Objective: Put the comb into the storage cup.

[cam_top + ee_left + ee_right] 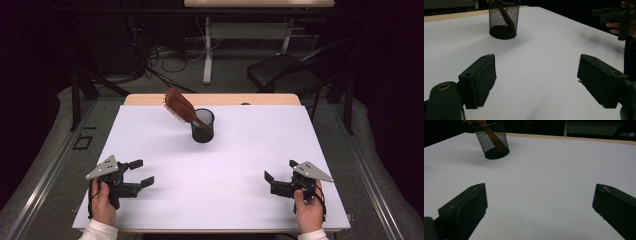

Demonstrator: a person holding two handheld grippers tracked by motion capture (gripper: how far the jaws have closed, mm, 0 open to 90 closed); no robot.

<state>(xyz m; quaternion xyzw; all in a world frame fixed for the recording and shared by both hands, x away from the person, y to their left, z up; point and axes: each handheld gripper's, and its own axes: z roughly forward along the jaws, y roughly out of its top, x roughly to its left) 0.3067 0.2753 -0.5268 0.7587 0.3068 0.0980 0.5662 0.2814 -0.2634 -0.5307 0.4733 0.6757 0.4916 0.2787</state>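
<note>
The mesh cup [202, 125] is set toward the far edge of the white counter [250, 150], with the hairbrush [181, 106] stood in it, head tilted up and left. Well short of the cup, the left claw [141, 173] and right claw [278, 173] are held released, near the counter's front edge, wide bare surface between.

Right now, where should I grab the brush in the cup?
Probably the brush by its head, coming from above left. Its handle is down in the mesh cup, and the head leans out over the rim, free to pinch across its flat sides.
</note>
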